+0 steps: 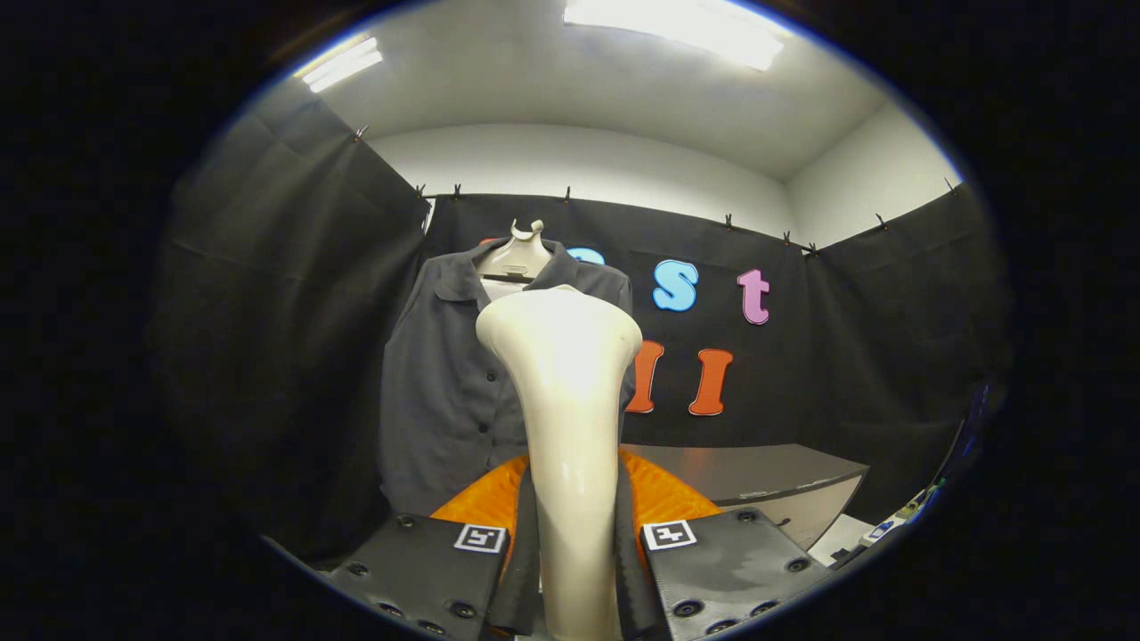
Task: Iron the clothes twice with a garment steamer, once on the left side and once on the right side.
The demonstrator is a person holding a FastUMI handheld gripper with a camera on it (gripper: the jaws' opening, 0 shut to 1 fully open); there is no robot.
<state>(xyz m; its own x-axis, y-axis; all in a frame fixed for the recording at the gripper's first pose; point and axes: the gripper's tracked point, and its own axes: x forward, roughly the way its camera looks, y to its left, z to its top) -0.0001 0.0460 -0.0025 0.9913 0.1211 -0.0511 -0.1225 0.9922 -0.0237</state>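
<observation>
A cream garment steamer (570,409) stands upright between my fingers, its handle pressed on both sides and its wide head raised in front of the clothes. My gripper (572,543) is shut on that handle. Beyond the steamer hangs a dark grey button-up shirt (445,392) on a pale mannequin bust (517,254), against the black cloth wall. The steamer head covers the shirt's right half; the left half with its buttons shows beside it. The head sits a short way off the fabric, how far I cannot tell.
A dark table top (757,472) lies to the right behind the steamer, with its pale front edge. Small items (891,525) lie low at the far right. Black cloth walls close in left, back and right.
</observation>
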